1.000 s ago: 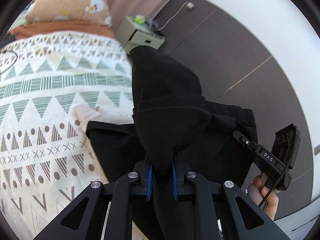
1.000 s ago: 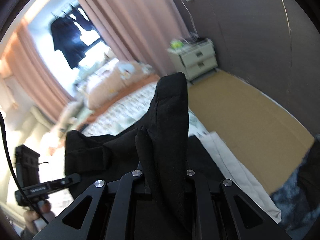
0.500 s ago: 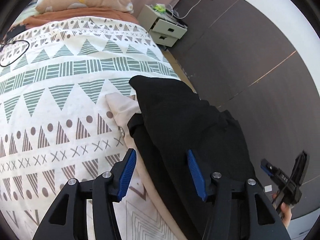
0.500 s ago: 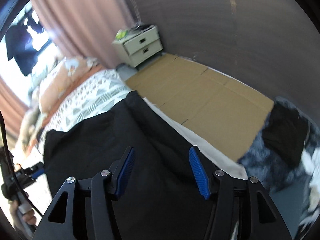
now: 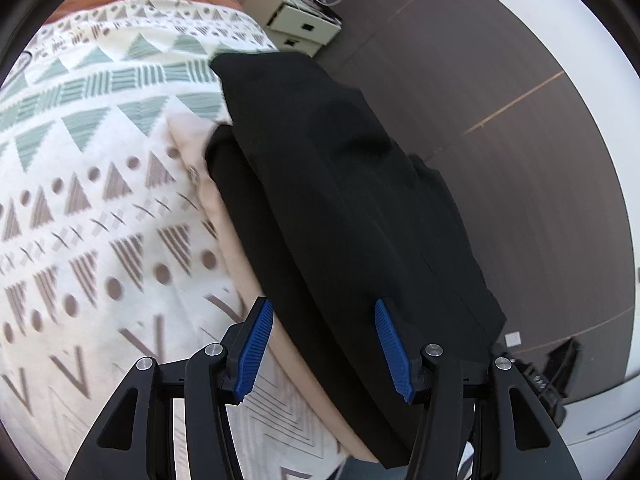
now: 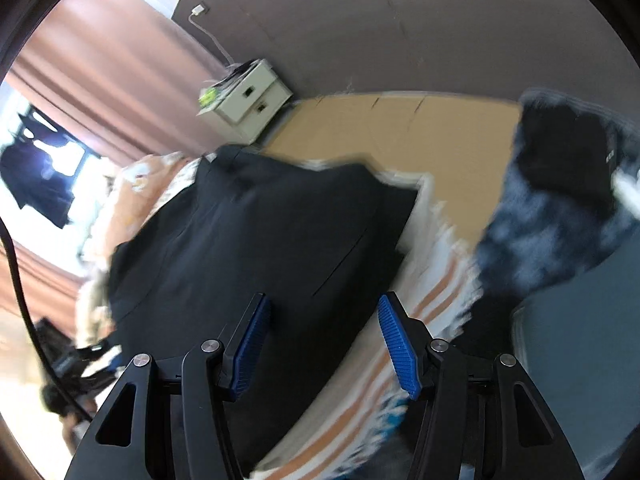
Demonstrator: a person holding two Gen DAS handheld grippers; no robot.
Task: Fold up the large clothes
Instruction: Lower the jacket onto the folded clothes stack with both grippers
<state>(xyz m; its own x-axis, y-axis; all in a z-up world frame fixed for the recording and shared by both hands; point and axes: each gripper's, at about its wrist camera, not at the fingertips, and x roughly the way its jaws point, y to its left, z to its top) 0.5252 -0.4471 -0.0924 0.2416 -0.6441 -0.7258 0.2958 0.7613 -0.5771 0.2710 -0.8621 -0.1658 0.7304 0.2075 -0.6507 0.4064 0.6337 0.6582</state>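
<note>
Both claws are seen spread wide with nothing pinched between their blue ribbed pads. On the left wrist view, the left gripper (image 5: 324,344) is held above the near edge of the folded black fabric garment (image 5: 340,184), whose dark cloth fills the gap between the two black fingers without being touched by the pads, as far as can be told. The garment is laid in stacked layers along the edge of the bed, on a pale beige cloth (image 5: 224,216) that is spread over the white bedcover printed with green and brown triangles (image 5: 92,184). Beyond it, a cream two-drawer bedside cabinet (image 5: 300,24) is seen against the dark brown panelled wall (image 5: 460,80).

On the right wrist view, which is blurred, the right gripper (image 6: 324,340) is held over the same black garment (image 6: 256,240), with an orange-striped white cloth (image 6: 424,300) shown under its right finger. Farther out, flat brown cardboard sheets (image 6: 400,128) are laid on the floor beside the cabinet (image 6: 248,104), and pink curtains (image 6: 100,92) are hung at the left.
</note>
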